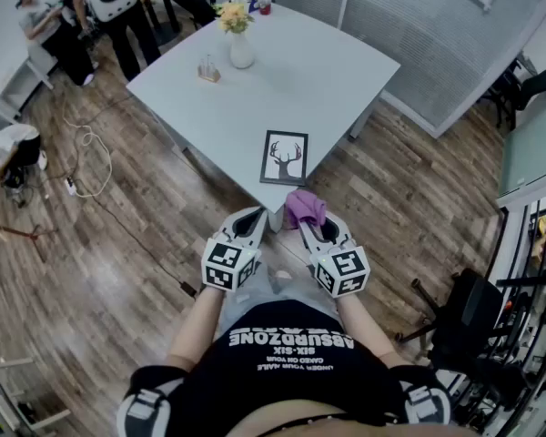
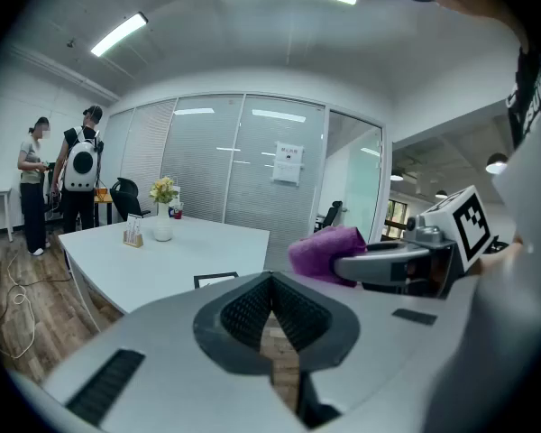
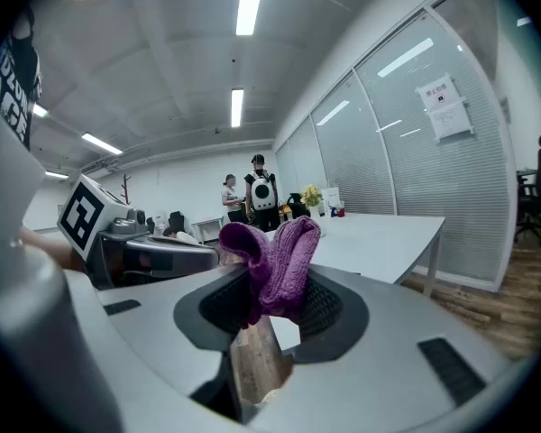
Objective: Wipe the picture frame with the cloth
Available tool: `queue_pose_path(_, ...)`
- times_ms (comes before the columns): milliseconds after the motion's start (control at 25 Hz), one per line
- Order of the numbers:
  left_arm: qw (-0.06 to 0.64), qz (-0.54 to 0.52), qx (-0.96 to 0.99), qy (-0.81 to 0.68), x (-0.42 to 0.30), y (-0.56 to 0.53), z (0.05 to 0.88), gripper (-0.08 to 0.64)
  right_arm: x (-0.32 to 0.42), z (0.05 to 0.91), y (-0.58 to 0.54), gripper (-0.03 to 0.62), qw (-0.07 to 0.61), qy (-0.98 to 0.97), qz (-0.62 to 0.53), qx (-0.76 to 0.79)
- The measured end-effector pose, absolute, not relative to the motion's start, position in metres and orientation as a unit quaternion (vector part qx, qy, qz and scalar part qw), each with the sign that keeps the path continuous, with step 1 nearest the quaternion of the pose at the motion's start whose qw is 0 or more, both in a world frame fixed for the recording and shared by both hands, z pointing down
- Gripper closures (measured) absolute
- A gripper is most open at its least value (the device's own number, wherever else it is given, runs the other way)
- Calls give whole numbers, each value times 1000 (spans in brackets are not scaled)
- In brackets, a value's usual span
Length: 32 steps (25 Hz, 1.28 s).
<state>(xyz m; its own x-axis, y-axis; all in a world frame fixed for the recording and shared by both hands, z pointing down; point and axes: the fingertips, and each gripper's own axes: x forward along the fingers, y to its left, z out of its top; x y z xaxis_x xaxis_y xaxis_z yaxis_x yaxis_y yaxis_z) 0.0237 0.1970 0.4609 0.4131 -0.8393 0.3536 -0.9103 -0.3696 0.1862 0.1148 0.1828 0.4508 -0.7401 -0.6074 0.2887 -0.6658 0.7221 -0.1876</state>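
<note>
Wood flooring surrounds our white square table, where the black-framed deer picture frame lies flat near the front corner, apparently unwiped. Our right gripper clamps its fingers on the fuzzy purple cloth near the frame; our left gripper is empty, fingers together.

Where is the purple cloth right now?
In the head view, the cloth is clamped in the right gripper, just before the picture frame on the table's near corner.

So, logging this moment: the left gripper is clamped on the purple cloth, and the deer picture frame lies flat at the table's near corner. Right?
Not quite: the right gripper holds the purple cloth, as the right gripper view shows; the left gripper is shut and empty. The rest stands.
</note>
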Motion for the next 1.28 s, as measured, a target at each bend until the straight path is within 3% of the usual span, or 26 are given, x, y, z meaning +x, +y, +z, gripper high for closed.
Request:
queue_pose_path(520, 194, 115, 811, -539, 10, 151, 481, 545, 100, 465, 141, 463, 104, -927, 148, 329)
queue_pose_path(1280, 264, 181, 798, -510, -33, 70, 555, 545, 27, 558, 67, 462, 247, -917, 190, 250)
